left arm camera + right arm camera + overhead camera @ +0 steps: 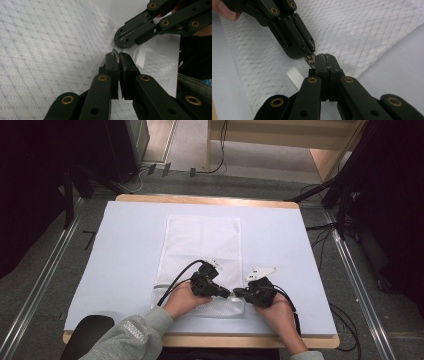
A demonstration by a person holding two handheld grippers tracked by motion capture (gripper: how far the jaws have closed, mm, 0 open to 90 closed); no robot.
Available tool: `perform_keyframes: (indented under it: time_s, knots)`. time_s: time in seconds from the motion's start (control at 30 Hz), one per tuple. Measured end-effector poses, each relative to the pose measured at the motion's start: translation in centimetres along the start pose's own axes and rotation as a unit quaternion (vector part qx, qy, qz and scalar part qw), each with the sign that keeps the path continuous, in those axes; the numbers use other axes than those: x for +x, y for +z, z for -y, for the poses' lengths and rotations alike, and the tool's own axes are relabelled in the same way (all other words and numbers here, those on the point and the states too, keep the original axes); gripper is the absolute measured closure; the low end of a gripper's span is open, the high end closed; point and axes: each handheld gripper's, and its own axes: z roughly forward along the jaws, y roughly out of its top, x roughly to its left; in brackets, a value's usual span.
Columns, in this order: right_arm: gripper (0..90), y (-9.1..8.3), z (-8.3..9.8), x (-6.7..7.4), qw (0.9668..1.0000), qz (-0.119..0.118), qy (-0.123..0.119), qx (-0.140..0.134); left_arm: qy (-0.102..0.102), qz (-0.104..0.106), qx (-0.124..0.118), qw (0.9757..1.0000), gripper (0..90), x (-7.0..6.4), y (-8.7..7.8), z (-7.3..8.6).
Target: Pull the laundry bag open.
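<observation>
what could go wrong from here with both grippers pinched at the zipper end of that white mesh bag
The left gripper looks shut on the small metal zipper pull by its very tips, so it may slip off when pulled. The right gripper pinches the white mesh laundry bag just beside it; the two sets of black jaws could collide, or the thin mesh could bunch and jam the zipper.

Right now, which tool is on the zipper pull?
The left tool: its jaws are pinched shut on the small metal zipper pull. The right tool is also shut, but on the bag fabric just beside it.

Grey floor (45, 285) surrounds the wooden-edged table (200, 199).
</observation>
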Motion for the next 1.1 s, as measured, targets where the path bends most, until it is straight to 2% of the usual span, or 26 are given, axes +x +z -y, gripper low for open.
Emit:
perform_keyframes:
  time_s: [0.13,0.63,1.1]
  knots:
    - [90.0,0.0,0.1,0.0,1.0000,0.001,-0.006,-0.002,-0.004,0.003,0.002,1.0000,88.0,0.3,-0.5,0.0]
    - [90.0,0.0,0.3,-0.2,0.9999,-0.009,-0.003,-0.008,-0.001,-0.001,0.015,0.9999,87.9,0.4,-1.4,0.1]
    - [90.0,0.0,0.3,-0.3,0.9999,-0.010,-0.008,-0.011,-0.008,0.007,0.018,0.9998,87.9,0.8,-2.5,0.2]
